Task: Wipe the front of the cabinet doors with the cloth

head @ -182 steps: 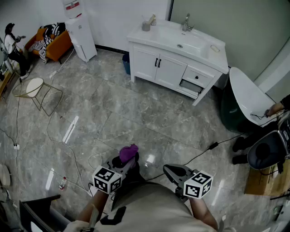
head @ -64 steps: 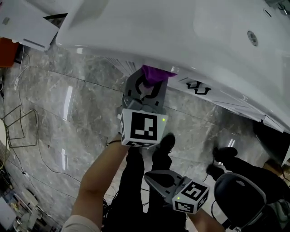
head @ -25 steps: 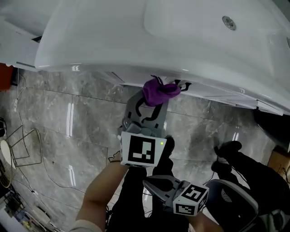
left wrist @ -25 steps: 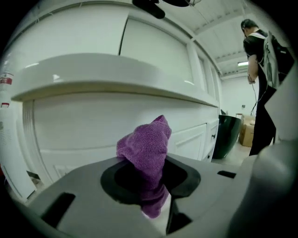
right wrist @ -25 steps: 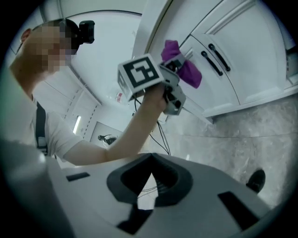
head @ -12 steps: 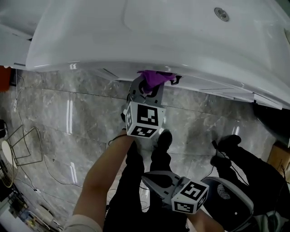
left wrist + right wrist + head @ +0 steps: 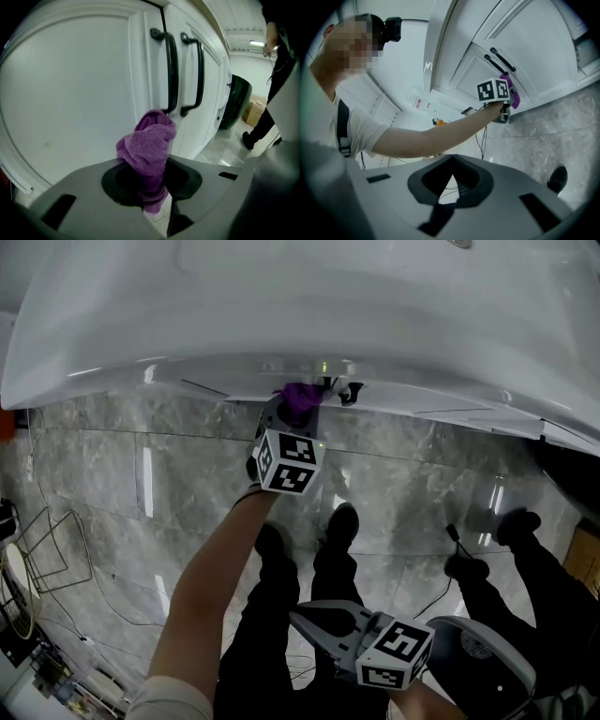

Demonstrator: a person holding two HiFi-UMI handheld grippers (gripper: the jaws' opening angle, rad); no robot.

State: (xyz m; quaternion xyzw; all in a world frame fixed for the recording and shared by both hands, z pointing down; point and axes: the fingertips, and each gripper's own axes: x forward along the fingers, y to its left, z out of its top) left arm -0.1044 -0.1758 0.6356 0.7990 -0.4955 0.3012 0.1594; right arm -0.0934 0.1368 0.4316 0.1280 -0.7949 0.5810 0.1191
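The purple cloth [image 7: 149, 143] is bunched between the jaws of my left gripper [image 7: 152, 187], which is shut on it. It is held up against the white cabinet doors [image 7: 79, 93], just below the two black handles [image 7: 171, 70]. In the head view the left gripper [image 7: 286, 432] reaches under the white countertop [image 7: 281, 315], with the cloth [image 7: 300, 396] at the door front. My right gripper [image 7: 305, 617] hangs low by my legs, shut and empty. The right gripper view shows its jaws [image 7: 451, 159], and farther off the cloth [image 7: 514, 96] on the doors [image 7: 529, 51].
A dark green bin [image 7: 238, 101] and a cardboard box [image 7: 255, 110] stand beyond the cabinet's right end. Another person's legs [image 7: 265, 124] are there too. Cables [image 7: 450, 559] and a wire chair [image 7: 47, 554] are on the marble floor.
My left gripper has carried the cloth forward and up under the countertop edge, onto the doors by the handles. The right gripper has stayed low.
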